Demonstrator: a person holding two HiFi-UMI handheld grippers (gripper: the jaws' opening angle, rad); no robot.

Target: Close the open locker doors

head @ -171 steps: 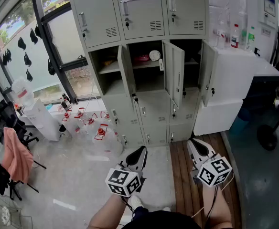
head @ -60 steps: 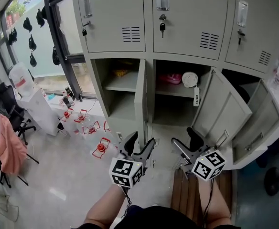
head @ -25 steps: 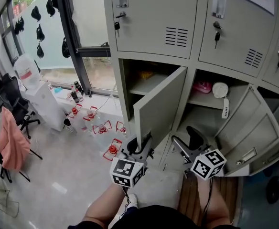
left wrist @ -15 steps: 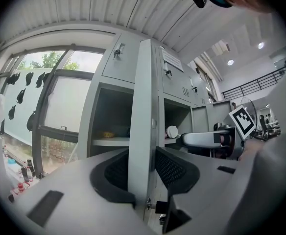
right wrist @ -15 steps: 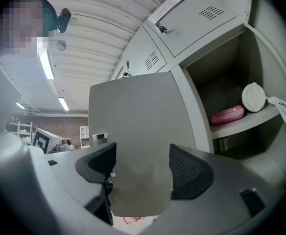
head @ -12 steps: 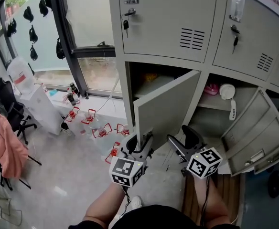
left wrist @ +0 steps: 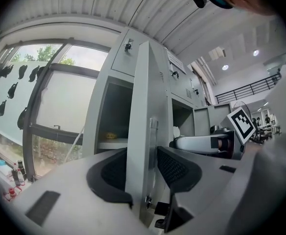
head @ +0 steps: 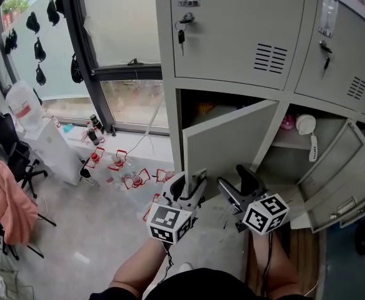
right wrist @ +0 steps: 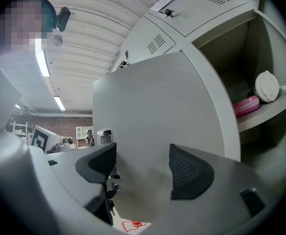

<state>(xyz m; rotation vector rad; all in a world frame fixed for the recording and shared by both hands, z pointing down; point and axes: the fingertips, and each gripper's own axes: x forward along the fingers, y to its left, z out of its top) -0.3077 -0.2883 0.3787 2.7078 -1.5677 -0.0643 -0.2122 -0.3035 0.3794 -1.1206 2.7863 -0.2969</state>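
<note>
Both forearms are reaching forward and level. The left claw (head: pixel 192 182) is straddling the free edge of the smooth grey sheet-metal locker door (head: pixel 227 145), its ribbed black pads having just been opening, loose around it. The right claw (head: pixel 234 180) is hovering wide open and empty before the door's flat face, the door standing half-swung across its compartment.

The grey metal locker door (head: pixel 229 144), wide open before, was swung roughly halfway toward its frame. The left gripper (head: pixel 190 181) was brought onto the door's free edge, and its jaws were lately opened wider with that edge between them. The right gripper (head: pixel 232 177) was carried up close to the door's face.
</note>
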